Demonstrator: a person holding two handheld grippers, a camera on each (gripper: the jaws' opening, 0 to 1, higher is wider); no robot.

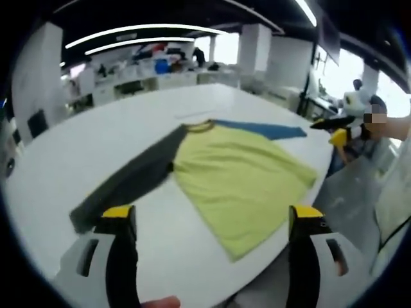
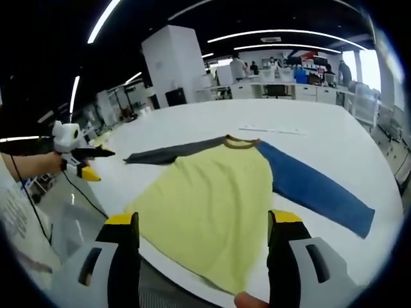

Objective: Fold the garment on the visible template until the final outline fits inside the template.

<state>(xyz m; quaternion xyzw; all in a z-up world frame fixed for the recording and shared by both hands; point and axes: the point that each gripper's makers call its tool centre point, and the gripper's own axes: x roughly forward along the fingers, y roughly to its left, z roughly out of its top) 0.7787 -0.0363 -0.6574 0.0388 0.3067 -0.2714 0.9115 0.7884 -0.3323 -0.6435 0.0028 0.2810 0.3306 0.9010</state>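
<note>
Left gripper (image 1: 212, 221): jaws spread wide, yellow-tipped, nothing between them; held off the near table edge, clear of the cloth.
Right gripper (image 2: 204, 228): jaws likewise spread wide and holding nothing; it hangs over the shirt's hem side, and I cannot tell whether it touches the fabric.
Other gripper seen: in the left gripper view the right one (image 1: 343, 131) shows at the right, beyond the table corner, held by a hand; in the right gripper view the left one (image 2: 80, 157) shows at the left, off the table edge, also in a hand.
Garment (image 1: 241, 176): raglan shirt (image 2: 212, 199), yellow body, one grey sleeve (image 1: 128, 183), one blue sleeve (image 2: 318, 189), brownish collar (image 2: 241, 142). Lies flat, unfolded, both sleeves stretched out to the sides; hem end near the table edge.
Table (image 1: 96, 138): large, white, bare surface all round the shirt.
Template: no outline I can make out; faint marks on the table (image 2: 273, 130) past the collar, too small to read.
Surroundings: open office, white pillars, ceiling light strips, desks and people far back.
</note>
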